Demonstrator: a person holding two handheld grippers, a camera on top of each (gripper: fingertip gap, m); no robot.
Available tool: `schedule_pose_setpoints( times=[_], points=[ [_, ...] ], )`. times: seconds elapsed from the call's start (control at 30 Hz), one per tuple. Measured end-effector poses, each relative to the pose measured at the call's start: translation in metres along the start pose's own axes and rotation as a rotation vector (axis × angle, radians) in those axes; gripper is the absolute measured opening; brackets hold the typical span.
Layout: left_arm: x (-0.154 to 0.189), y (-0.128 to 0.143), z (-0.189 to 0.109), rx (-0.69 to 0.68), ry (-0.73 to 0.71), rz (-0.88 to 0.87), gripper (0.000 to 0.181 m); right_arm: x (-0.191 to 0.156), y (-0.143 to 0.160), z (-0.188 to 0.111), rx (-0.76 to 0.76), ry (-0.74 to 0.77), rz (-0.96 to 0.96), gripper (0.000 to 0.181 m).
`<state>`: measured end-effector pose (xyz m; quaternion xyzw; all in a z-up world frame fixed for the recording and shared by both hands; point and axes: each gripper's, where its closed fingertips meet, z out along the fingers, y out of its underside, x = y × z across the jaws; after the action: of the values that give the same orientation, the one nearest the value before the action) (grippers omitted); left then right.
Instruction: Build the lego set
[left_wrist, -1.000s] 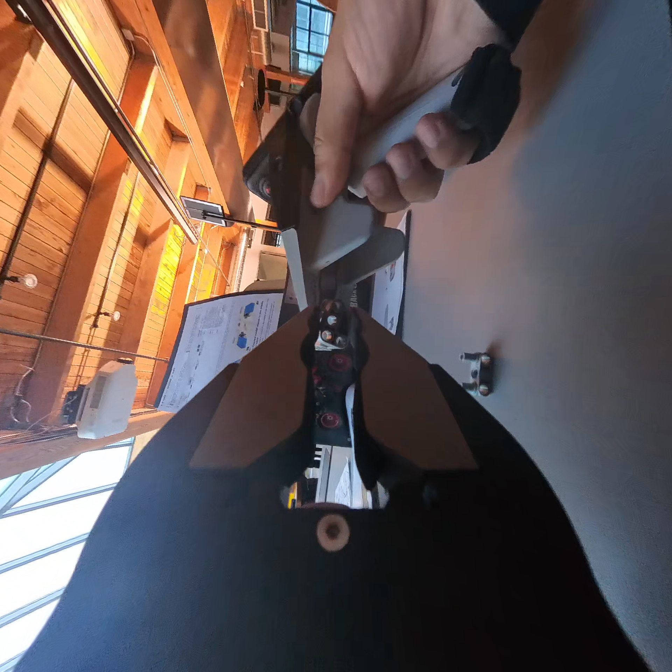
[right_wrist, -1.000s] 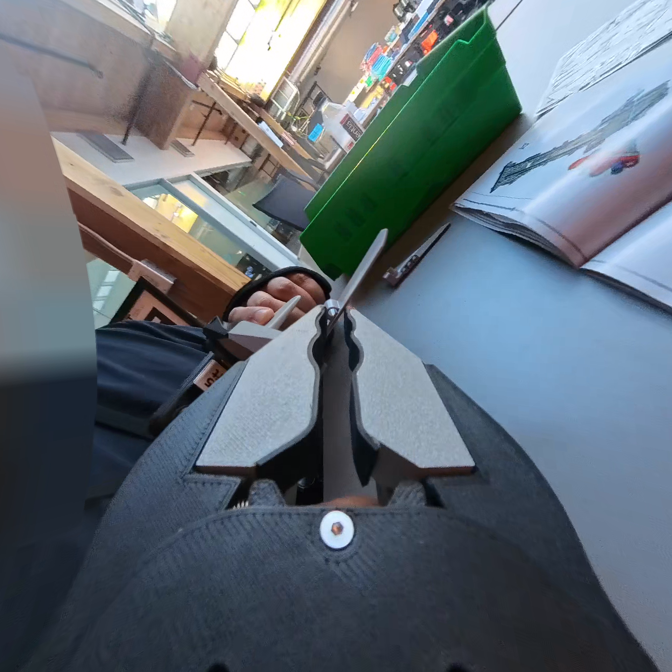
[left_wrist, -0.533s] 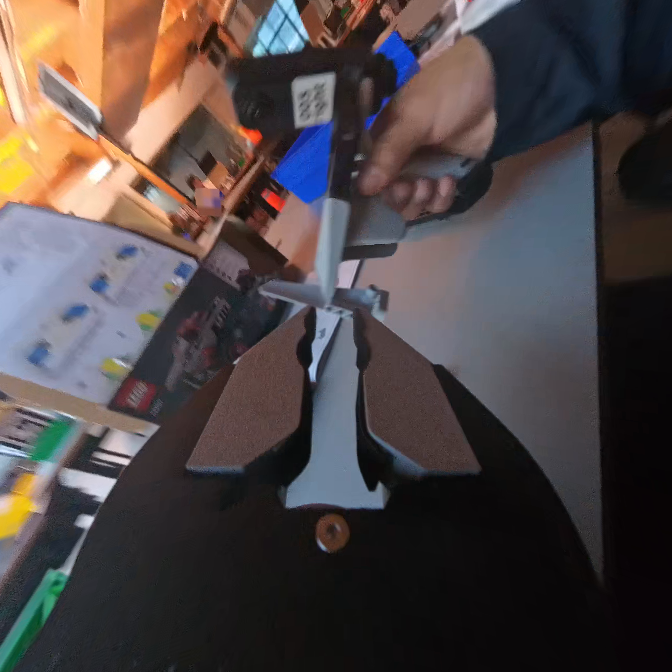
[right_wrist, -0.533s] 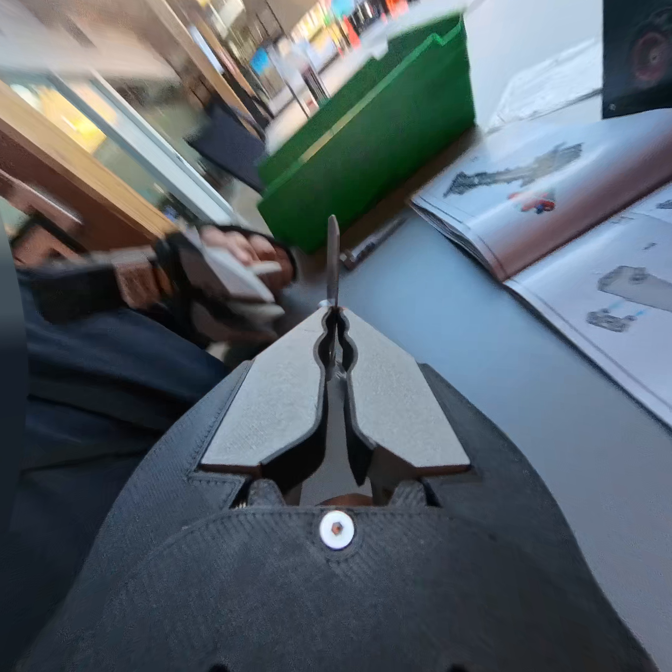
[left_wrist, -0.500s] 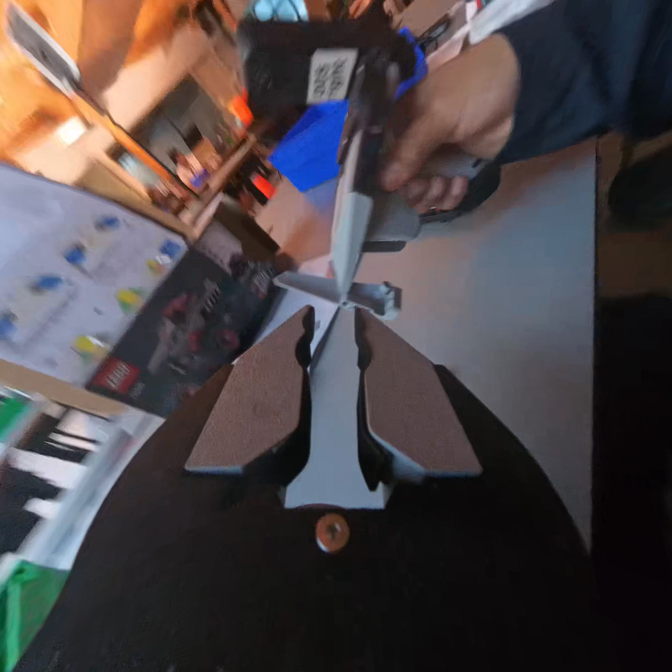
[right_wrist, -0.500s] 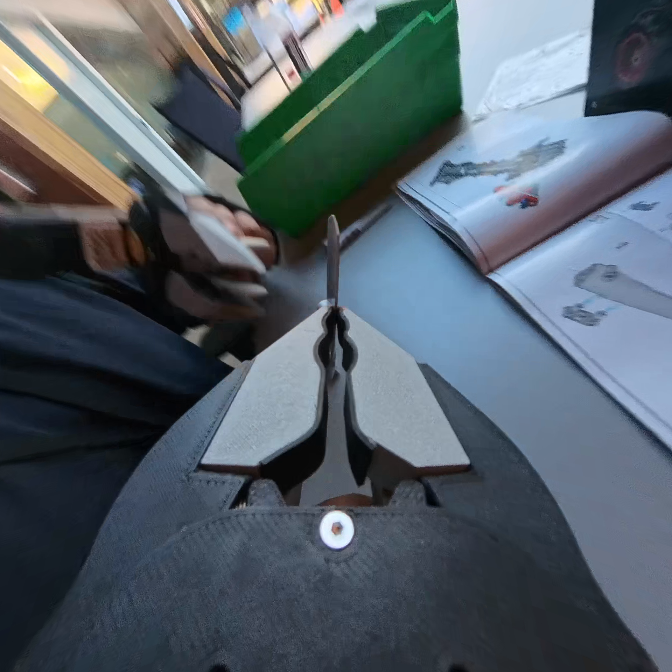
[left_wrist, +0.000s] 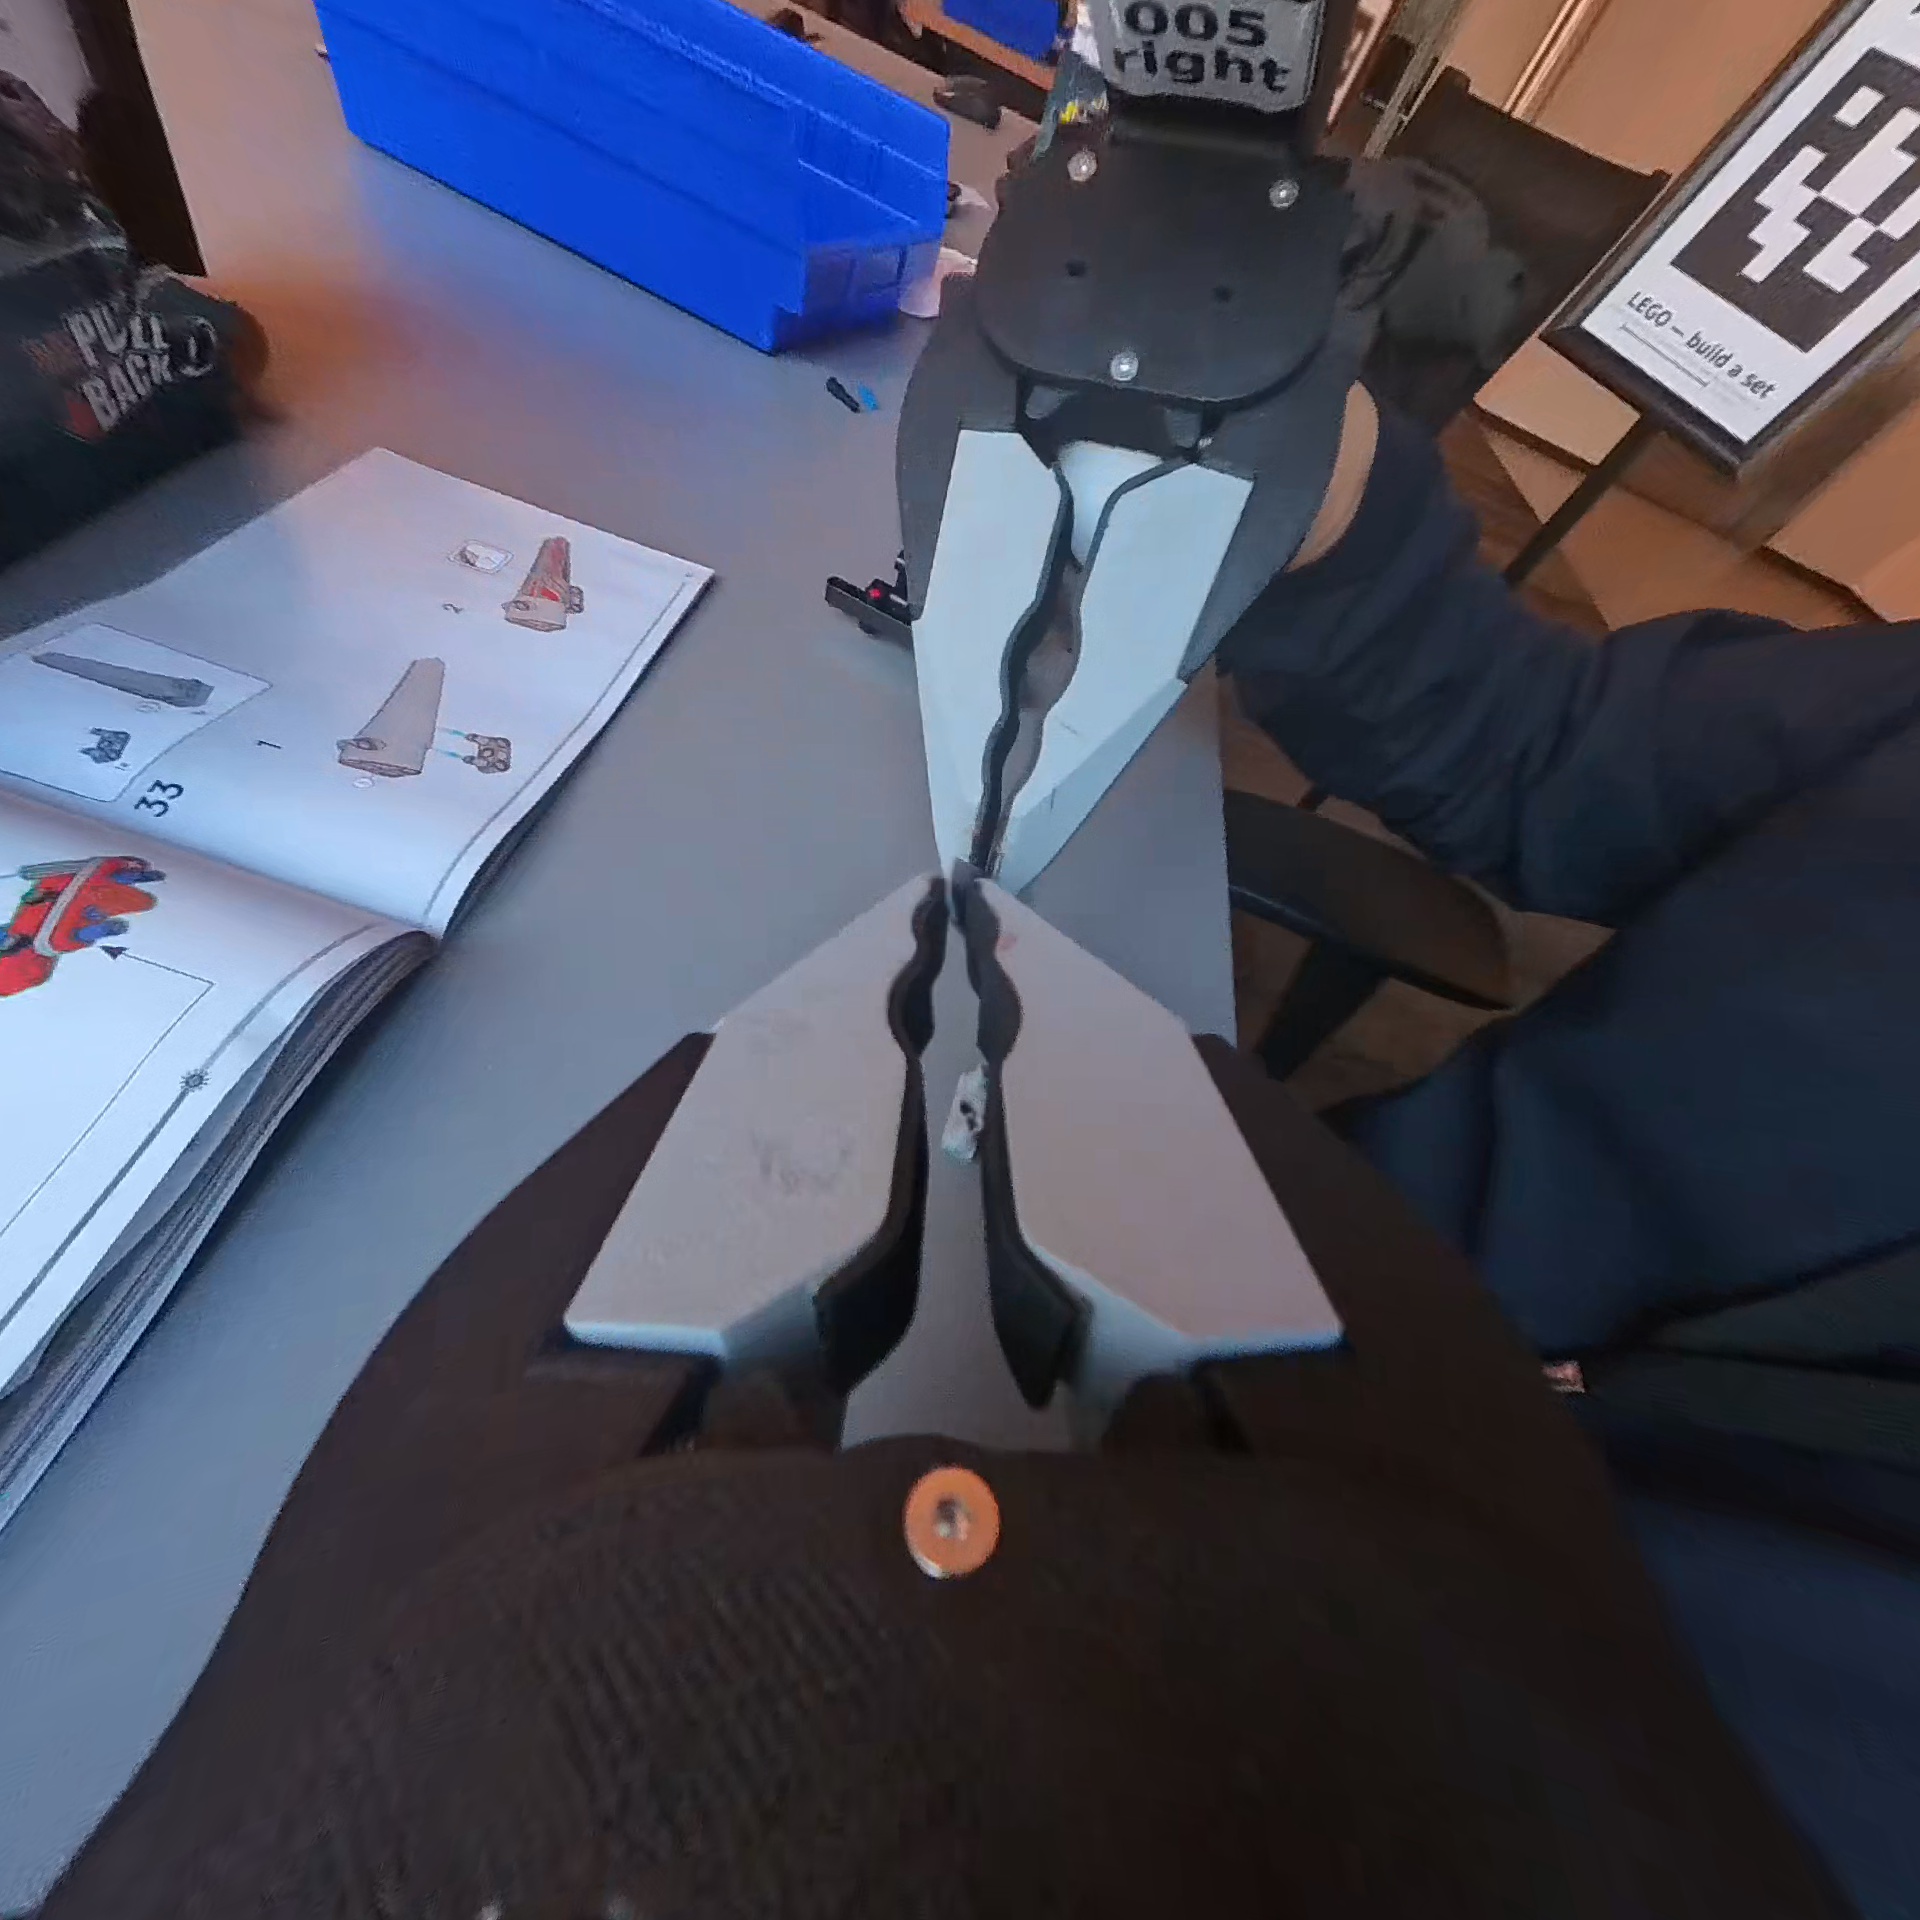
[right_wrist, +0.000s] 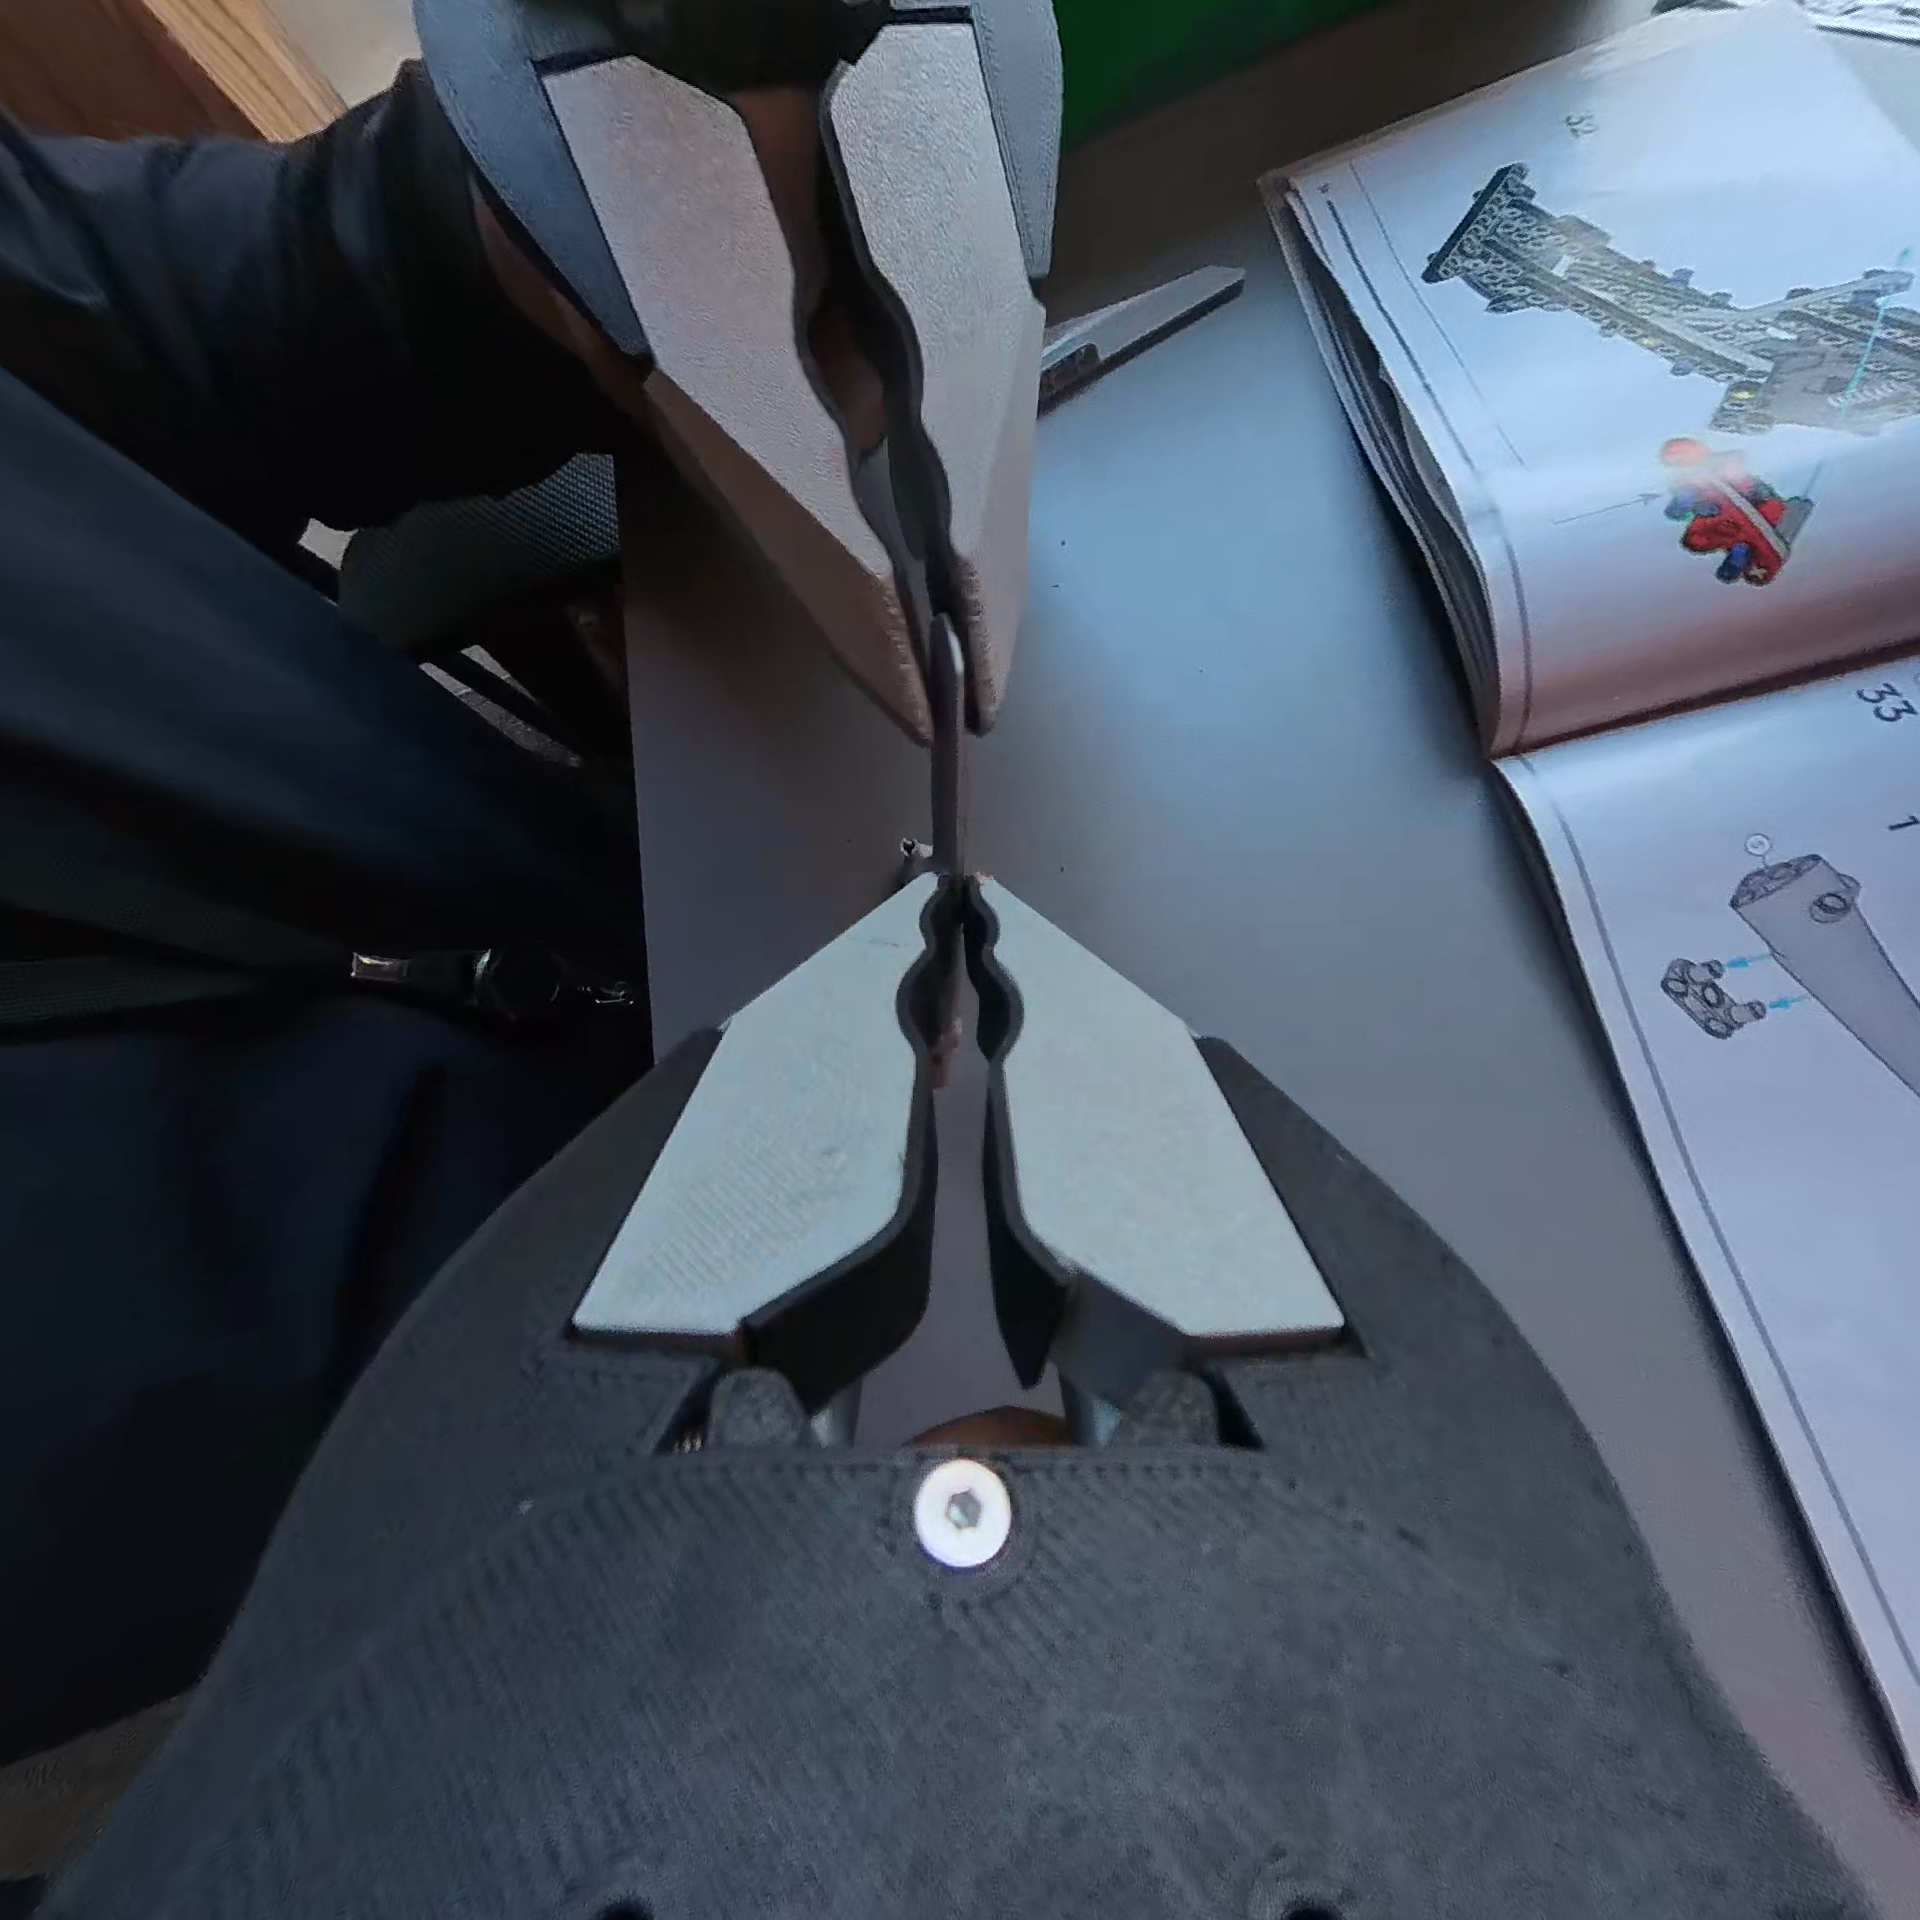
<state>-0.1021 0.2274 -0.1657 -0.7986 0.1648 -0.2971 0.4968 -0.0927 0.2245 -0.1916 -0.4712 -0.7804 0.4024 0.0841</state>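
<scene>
Left gripper (left_wrist: 951, 902) and right gripper (right_wrist: 953, 896) tip to tip mid-frame, both pinching thin grey piece (right_wrist: 948, 748); manual (left_wrist: 260, 790) at left.

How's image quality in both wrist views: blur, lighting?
Left wrist view: sharp, orange cast on the grey table near the blue plastic bin. Right wrist view: thin dark-grey lego piece sharp, open white instruction booklet soft toward the frame edge, left side dark.

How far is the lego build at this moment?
Done: nothing built is in view. In hand: the left tongs and right tongs each pinch one end of a thin grey panel. Left: the small connector lies loose on the table, not yet joined to the panel.
</scene>
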Motion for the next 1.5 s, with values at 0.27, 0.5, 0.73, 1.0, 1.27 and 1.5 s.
schedule_pose_setpoints(
  times=[0.27,0.5,0.73,1.0,1.27,1.5],
  points=[
    [-0.011,-0.011,-0.017,0.127,-0.048,-0.03,0.0,0.012,-0.007,-0.005,0.121,-0.008,0.016,0.009],
    [-0.014,-0.008,-0.027,0.215,-0.045,-0.109,0.0,0.012,0.003,0.001,0.246,-0.051,0.036,0.012],
    [-0.013,0.0,-0.028,0.217,-0.028,-0.129,0.0,0.008,0.004,0.002,0.27,-0.034,-0.028,0.011],
    [-0.009,0.011,-0.022,0.119,-0.05,-0.035,0.0,0.008,0.011,-0.004,0.3,-0.043,-0.016,0.011],
    [-0.006,0.008,-0.024,0.143,-0.034,-0.022,0.0,0.006,0.012,0.001,0.271,0.06,-0.152,0.011],
    [-0.011,0.008,-0.025,0.147,-0.046,-0.058,0.0,0.008,0.006,-0.007,0.323,0.064,-0.127,0.01]
  ],
)
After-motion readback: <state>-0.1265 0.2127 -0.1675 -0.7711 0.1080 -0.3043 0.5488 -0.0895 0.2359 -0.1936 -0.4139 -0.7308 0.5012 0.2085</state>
